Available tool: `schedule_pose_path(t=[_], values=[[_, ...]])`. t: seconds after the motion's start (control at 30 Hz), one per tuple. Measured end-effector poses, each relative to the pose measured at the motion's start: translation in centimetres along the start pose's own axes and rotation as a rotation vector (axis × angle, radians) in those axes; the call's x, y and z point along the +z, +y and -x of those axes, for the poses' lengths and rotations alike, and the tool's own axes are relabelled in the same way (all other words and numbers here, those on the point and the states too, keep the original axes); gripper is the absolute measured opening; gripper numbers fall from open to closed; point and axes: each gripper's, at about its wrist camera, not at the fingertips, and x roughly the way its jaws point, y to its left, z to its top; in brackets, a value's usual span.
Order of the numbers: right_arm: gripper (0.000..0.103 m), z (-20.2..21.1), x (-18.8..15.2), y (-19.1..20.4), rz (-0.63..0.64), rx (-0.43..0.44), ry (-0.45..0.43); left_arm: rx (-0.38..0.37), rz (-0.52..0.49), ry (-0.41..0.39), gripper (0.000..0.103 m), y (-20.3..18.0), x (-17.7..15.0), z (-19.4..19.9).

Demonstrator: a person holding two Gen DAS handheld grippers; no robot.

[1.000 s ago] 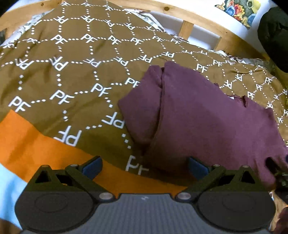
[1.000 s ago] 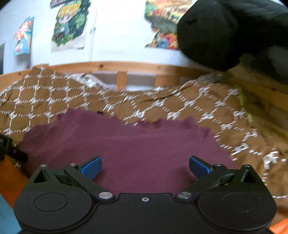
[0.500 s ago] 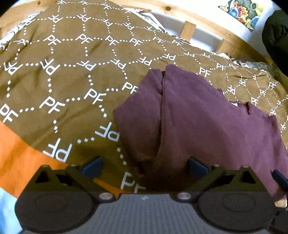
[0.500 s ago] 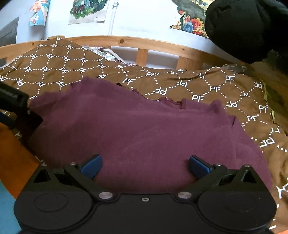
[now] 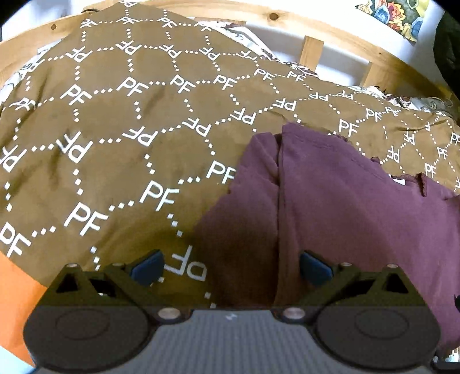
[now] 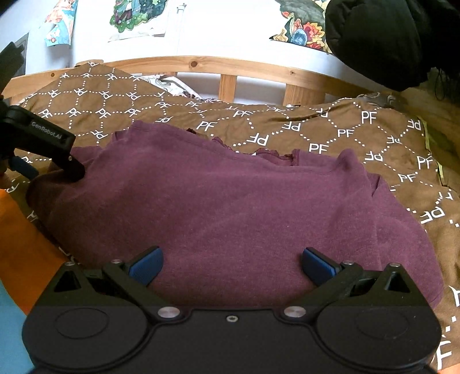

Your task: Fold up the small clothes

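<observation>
A maroon shirt (image 6: 230, 201) lies flat on a brown blanket (image 5: 115, 129) printed with white PF letters. In the left wrist view the shirt (image 5: 345, 215) fills the right half, with a folded-in sleeve along its left side. My left gripper (image 5: 230, 267) is open, low over the shirt's left near edge; it also shows at the left of the right wrist view (image 6: 43, 149). My right gripper (image 6: 231, 266) is open and empty, low over the shirt's near hem.
A wooden bed rail (image 6: 230, 66) runs behind the blanket, with posters on the white wall (image 6: 138, 17). A black bundle (image 6: 388, 37) sits at the upper right. An orange band (image 5: 17, 302) of the bedding lies at the near left.
Both grippers have moved forward and lower toward the shirt, which looks larger now. The left gripper has come into the right wrist view at the shirt's left edge. Jaws stayed open.
</observation>
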Motion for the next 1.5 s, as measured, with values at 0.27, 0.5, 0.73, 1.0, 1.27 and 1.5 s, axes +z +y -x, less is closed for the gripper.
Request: schedule_pose_path(t=[0.27, 0.5, 0.73, 1.0, 1.27, 1.5], values=[[0.102, 0.1, -0.1, 0.0, -0.001, -0.003, -0.005, -0.012, -0.122, -0.009, 0.098, -1.0, 0.6, -0.5], [0.102, 0.1, -0.1, 0.0, 0.0, -0.004, -0.006, -0.024, -0.136, 0.002, 0.092, -1.5, 0.9, -0.8], [0.102, 0.1, -0.1, 0.0, 0.0, -0.004, -0.006, -0.028, -0.142, 0.018, 0.083, -1.3, 1.0, -1.0], [0.102, 0.1, -0.1, 0.0, 0.0, -0.004, -0.006, -0.04, -0.171, -0.016, 0.036, -1.8, 1.0, -0.1], [0.103, 0.3, -0.1, -0.2, -0.004, 0.002, -0.01, -0.04, -0.229, -0.104, 0.015, -4.2, 1.1, 2.6], [0.102, 2.6, 1.0, -1.5, 0.014, -0.045, -0.097, -0.121, -0.254, -0.164, 0.014, -7.6, 2.6, 6.3]])
